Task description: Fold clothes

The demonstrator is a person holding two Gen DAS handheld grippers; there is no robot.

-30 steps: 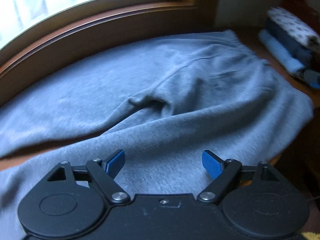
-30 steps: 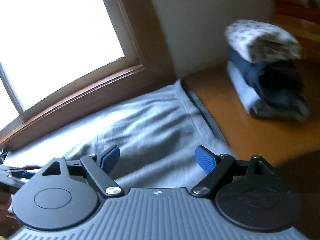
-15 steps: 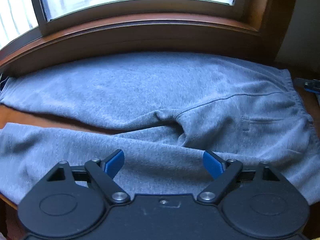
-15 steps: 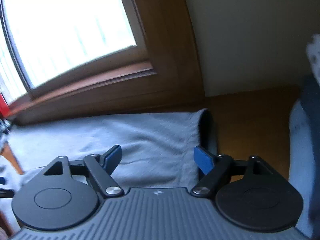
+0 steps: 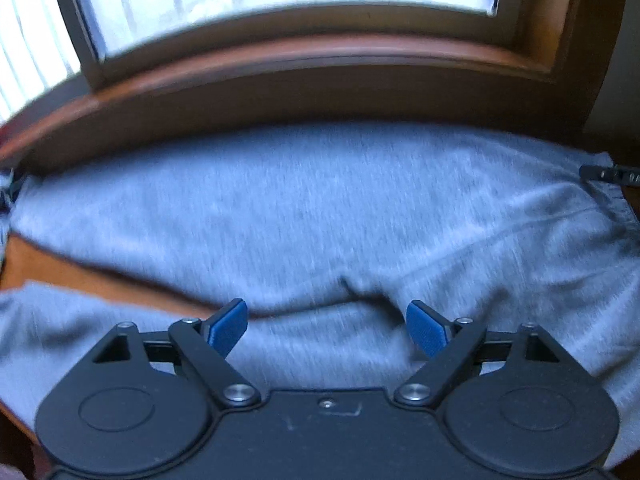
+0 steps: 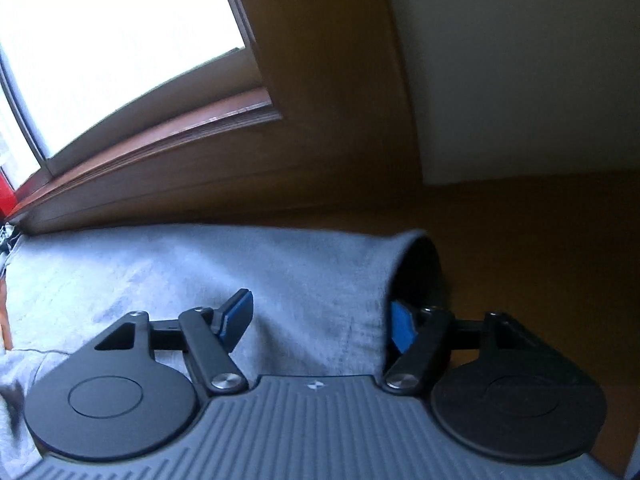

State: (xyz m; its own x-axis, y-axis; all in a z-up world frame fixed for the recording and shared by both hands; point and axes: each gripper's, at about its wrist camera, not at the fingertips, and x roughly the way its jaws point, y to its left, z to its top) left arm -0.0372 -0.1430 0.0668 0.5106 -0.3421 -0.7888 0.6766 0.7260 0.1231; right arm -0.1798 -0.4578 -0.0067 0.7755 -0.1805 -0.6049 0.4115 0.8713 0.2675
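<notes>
Left wrist view. Grey sweatpants (image 5: 320, 216): lying spread across the brown wooden surface (image 5: 60, 268) under the wooden window sill (image 5: 304, 64), waistband running to the right edge of the picture, the two legs running off to the left with a wedge of bare wood showing between them. Crotch fold sitting just beyond the fingertips. Left gripper (image 5: 326, 326): hovering over the near leg, jaws standing wide apart, nothing between the blue pads (image 5: 228, 330), no cloth being pinched. A small dark tip at the far right, by the waistband, is probably the other gripper reaching in; too small to be sure. Picture is smeared, so fine creases are not readable.

Right wrist view. Right gripper (image 6: 320, 322): straddling the waistband end of the sweatpants (image 6: 200, 276), where the opening is gaping dark. One blue pad is lying over the grey cloth, the other is sitting at the mouth of the opening beside the hem. Jaws have just been closing, with the waistband edge between them; pads are not visibly pressing yet, so the tongs are reading as apart. Window (image 6: 100, 48) and pale wall (image 6: 520, 60) are standing behind; bare wood (image 6: 540, 240) lying to the right.

Step in hand, as judged: securing the waistband corner ahead of the first lengthwise fold, leg over leg. Next move is calling for the right pads to close fully on the hem, and for the left gripper to be lowering onto a leg edge so both ends can be lifted together.
</notes>
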